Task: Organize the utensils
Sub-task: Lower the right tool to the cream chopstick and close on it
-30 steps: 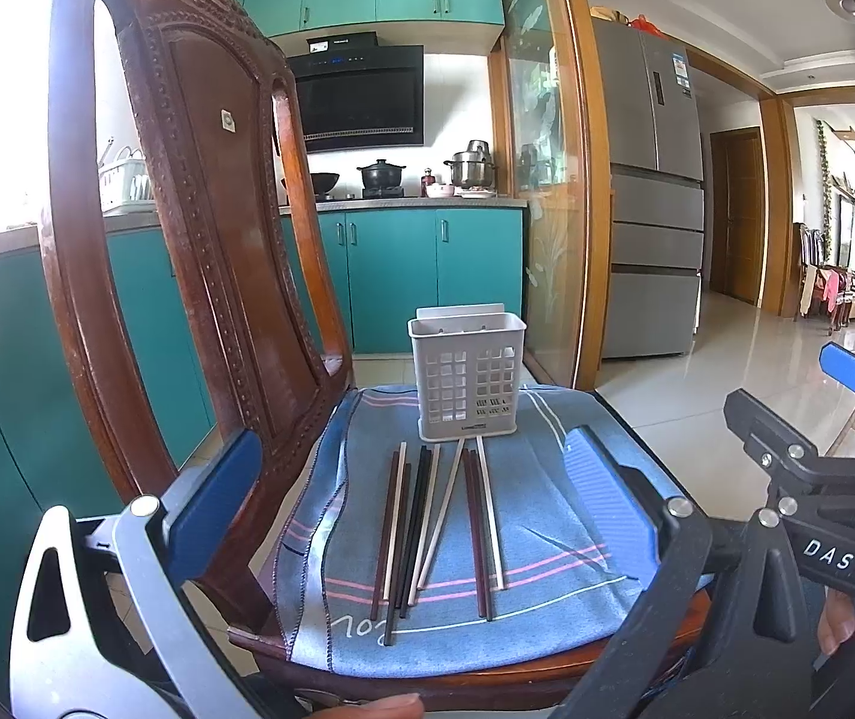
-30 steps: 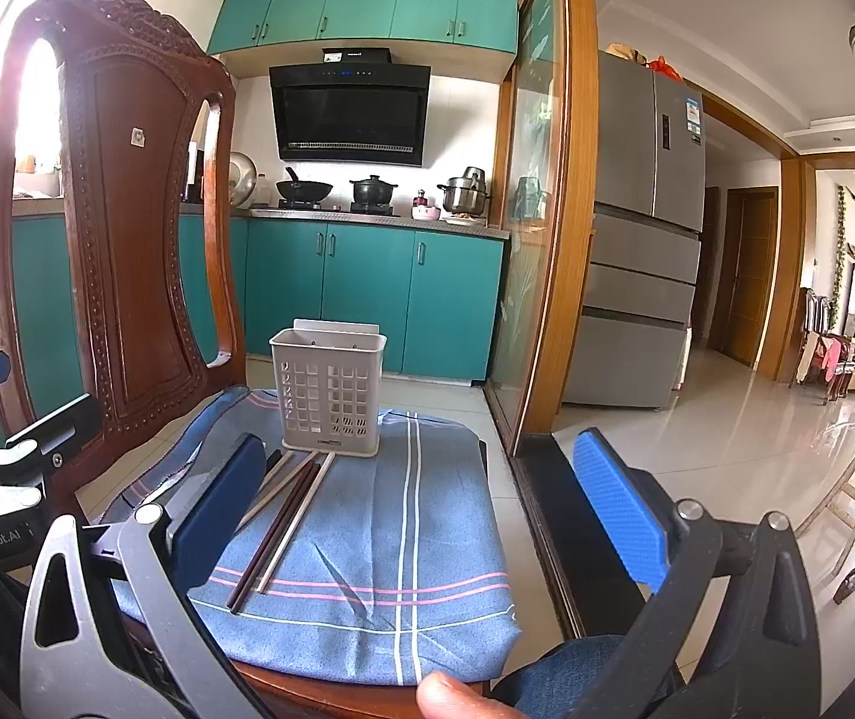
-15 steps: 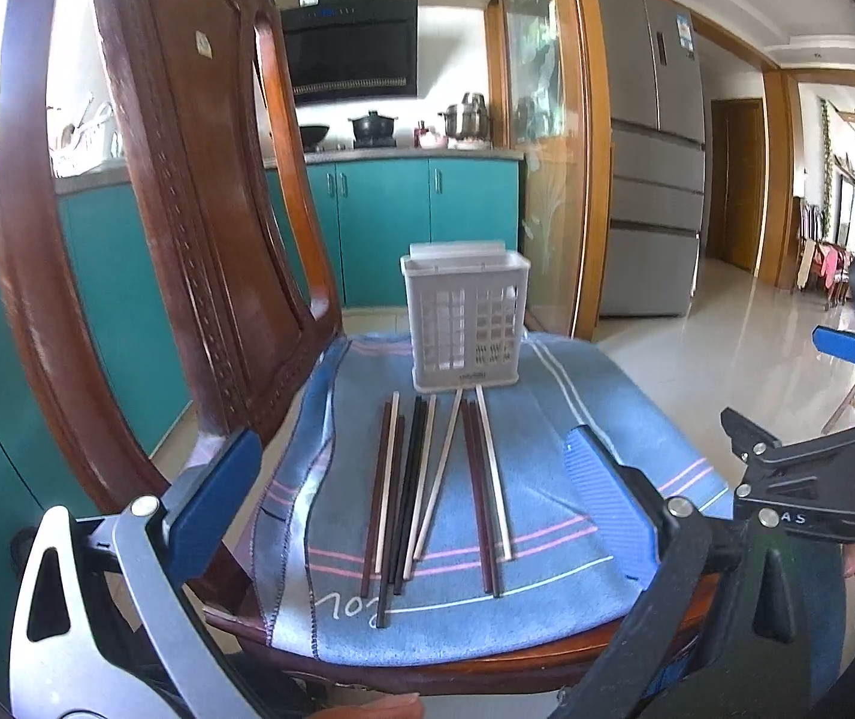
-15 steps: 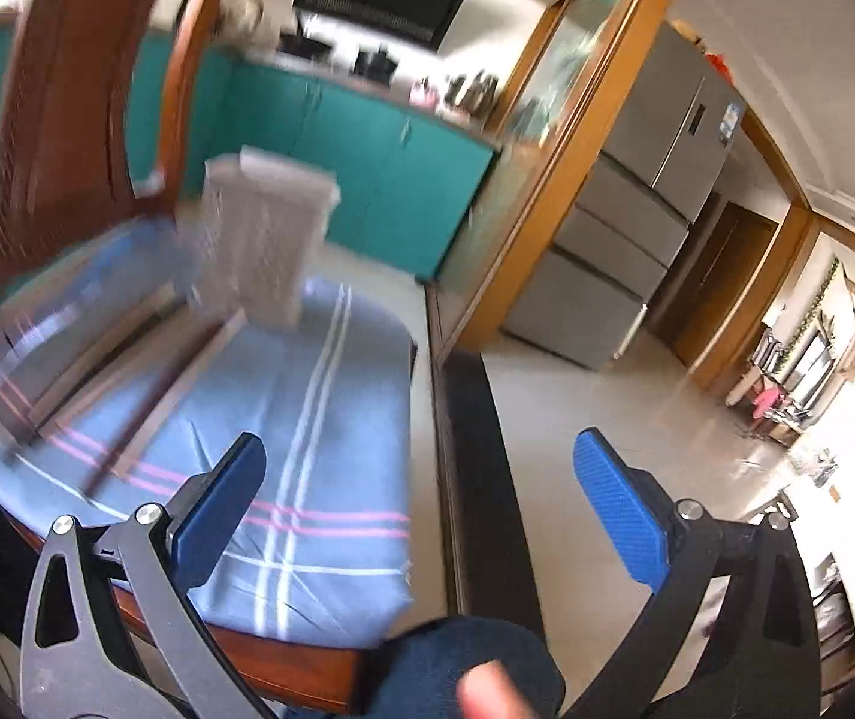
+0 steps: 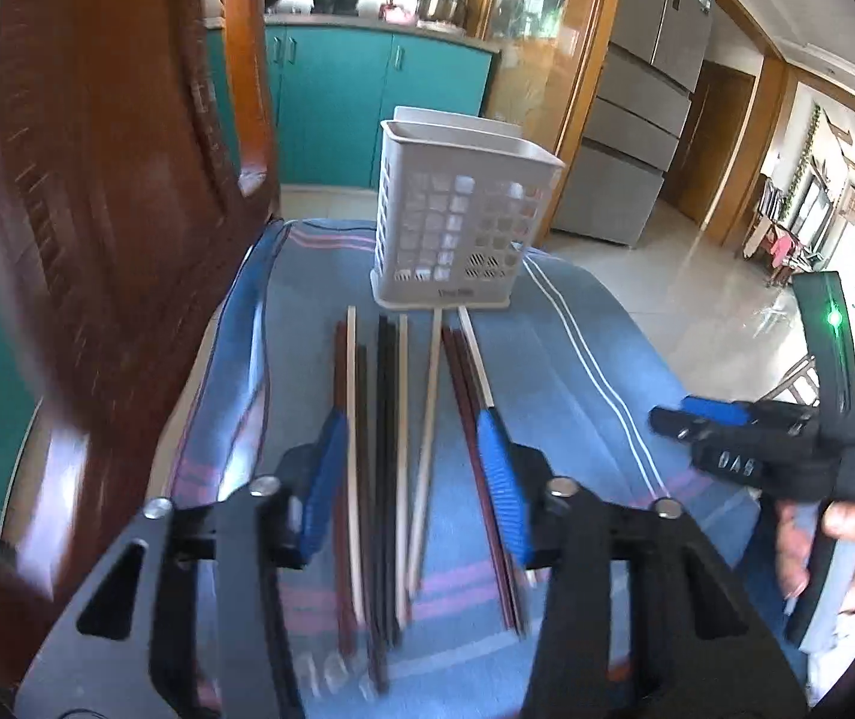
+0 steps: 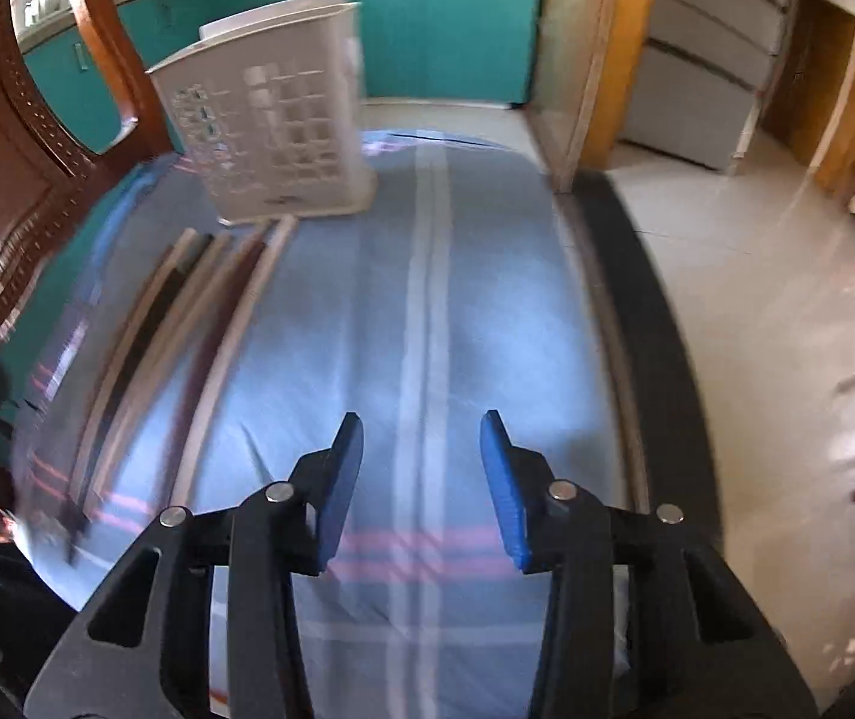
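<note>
A row of chopsticks, some dark, some pale wood, lies side by side on a blue striped cloth spread over the seat of a carved wooden chair. Their far tips point at a white perforated utensil basket that stands upright at the back of the seat, just beyond them. In the right wrist view the same chopsticks lie left of centre, blurred, with the basket behind them.

The left gripper hangs over the near half of the row, its blue-padded jaws closing but apart, several sticks showing between them; whether the pads touch any cannot be told. The right gripper is over bare cloth to the right of the sticks, jaws likewise closing, apart, nothing between them. From the left wrist view it shows at the right edge, held in a hand.

Around the chair are teal kitchen cabinets with pots on the counter, a wood-framed glass door, a grey refrigerator and a glossy tiled floor.
</note>
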Demonstrator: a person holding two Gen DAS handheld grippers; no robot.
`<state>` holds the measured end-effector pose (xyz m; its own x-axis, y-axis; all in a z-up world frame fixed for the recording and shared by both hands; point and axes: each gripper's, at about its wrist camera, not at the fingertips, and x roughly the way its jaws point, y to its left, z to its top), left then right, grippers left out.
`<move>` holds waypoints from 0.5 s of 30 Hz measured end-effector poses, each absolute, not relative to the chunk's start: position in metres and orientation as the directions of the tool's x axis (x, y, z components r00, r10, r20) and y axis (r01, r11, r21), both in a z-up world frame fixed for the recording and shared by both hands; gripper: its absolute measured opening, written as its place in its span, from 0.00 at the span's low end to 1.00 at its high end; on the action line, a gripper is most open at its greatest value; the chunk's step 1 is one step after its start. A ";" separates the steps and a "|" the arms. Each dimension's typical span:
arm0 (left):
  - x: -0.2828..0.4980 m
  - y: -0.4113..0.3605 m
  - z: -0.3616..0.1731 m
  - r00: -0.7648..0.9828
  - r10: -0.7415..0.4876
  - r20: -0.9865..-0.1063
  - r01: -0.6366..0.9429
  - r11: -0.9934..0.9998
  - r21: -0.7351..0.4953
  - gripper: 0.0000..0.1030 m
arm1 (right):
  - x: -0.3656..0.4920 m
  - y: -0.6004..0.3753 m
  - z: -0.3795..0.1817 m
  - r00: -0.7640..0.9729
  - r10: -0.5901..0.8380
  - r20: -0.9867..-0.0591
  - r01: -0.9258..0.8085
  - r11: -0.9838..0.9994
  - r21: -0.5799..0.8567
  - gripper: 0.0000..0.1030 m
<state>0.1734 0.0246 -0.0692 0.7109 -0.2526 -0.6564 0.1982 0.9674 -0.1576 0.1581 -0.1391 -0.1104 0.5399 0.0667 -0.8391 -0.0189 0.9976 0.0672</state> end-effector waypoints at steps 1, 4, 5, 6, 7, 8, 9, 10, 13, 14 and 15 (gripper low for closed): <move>0.183 0.024 -0.069 0.706 -0.252 -0.662 0.207 0.967 -0.148 0.42 | 0.173 -0.131 -0.111 0.532 0.094 -0.842 -0.041 0.996 0.085 0.41; 0.222 0.016 -0.069 0.684 -0.242 -0.689 0.239 0.966 -0.102 0.39 | 0.210 -0.113 -0.117 0.497 0.150 -0.855 -0.091 0.988 0.121 0.38; 0.233 0.014 -0.073 0.675 -0.233 -0.700 0.238 0.967 -0.093 0.34 | 0.225 -0.104 -0.121 0.477 0.167 -0.863 -0.114 0.985 0.127 0.35; 0.242 0.014 -0.077 0.667 -0.235 -0.707 0.238 0.966 -0.097 0.30 | 0.240 -0.096 -0.125 0.456 0.182 -0.871 -0.134 0.982 0.135 0.31; 0.246 0.015 -0.081 0.660 -0.240 -0.712 0.239 0.966 -0.104 0.28 | 0.250 -0.092 -0.128 0.443 0.188 -0.877 -0.144 0.980 0.137 0.28; 0.251 0.017 -0.086 0.653 -0.243 -0.717 0.236 0.965 -0.112 0.27 | 0.262 -0.087 -0.132 0.426 0.200 -0.882 -0.154 0.977 0.147 0.28; 0.255 0.018 -0.094 0.641 -0.240 -0.729 0.225 0.967 -0.121 0.27 | 0.273 -0.083 -0.136 0.416 0.209 -0.885 -0.157 0.975 0.157 0.27; 0.257 0.020 -0.097 0.632 -0.238 -0.738 0.219 0.968 -0.125 0.27 | 0.280 -0.081 -0.138 0.412 0.211 -0.886 -0.157 0.975 0.159 0.26; 0.259 0.017 -0.105 0.609 -0.240 -0.756 0.233 0.965 -0.119 0.27 | 0.299 -0.073 -0.150 0.393 0.190 -0.900 -0.150 0.979 0.141 0.24; 0.260 0.015 -0.109 0.600 -0.240 -0.763 0.241 0.964 -0.113 0.27 | 0.301 -0.071 -0.153 0.405 0.186 -0.895 -0.150 0.979 0.136 0.24; 0.261 0.015 -0.112 0.591 -0.242 -0.769 0.245 0.963 -0.114 0.27 | 0.301 -0.069 -0.152 0.410 0.168 -0.897 -0.157 0.981 0.113 0.22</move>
<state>0.2612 0.0146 -0.1125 0.5912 -0.2417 -0.7694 0.2451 0.9628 -0.1141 0.3012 -0.0688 -0.1519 0.4098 0.1683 -0.8965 -0.1568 0.9812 0.1126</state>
